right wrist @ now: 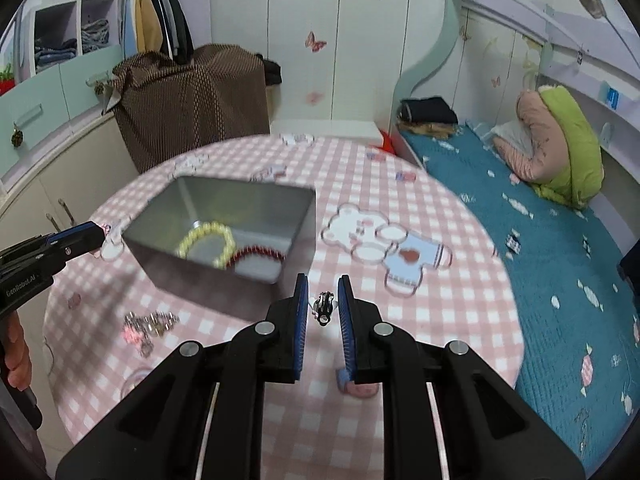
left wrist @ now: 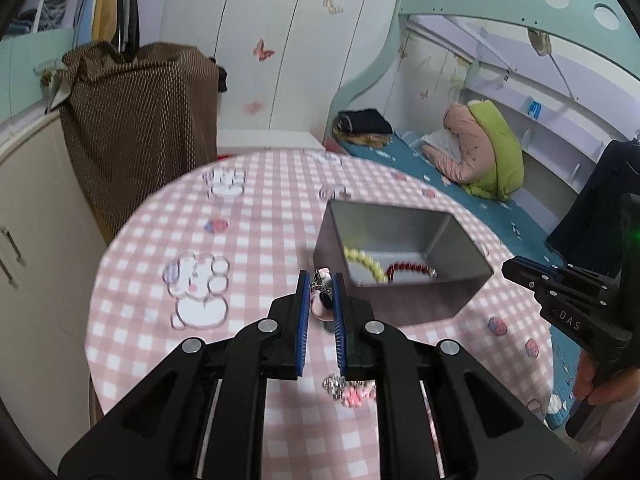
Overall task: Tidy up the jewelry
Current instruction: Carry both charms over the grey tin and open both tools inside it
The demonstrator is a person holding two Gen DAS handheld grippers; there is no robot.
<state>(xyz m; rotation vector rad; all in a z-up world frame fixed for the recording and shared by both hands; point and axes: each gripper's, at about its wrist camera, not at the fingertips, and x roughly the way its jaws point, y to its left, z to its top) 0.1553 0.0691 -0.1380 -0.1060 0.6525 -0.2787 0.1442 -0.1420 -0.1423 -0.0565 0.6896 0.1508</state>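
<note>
- Between my left gripper's (left wrist: 321,280) blue pads sits a pink and silver charm (left wrist: 322,294), clamped near the tips.
- Between my right gripper's (right wrist: 323,285) pads hangs a small silver and black trinket (right wrist: 323,307), pinched by narrow jaws.
- Just ahead of both sits the grey tin (left wrist: 456,256), open, with a yellow bead bracelet (left wrist: 366,262) and a red bead bracelet (left wrist: 410,269) inside.
- Below my left jaws, more pink jewelry (left wrist: 350,390) lies on the checked tablecloth (left wrist: 260,240).
</note>
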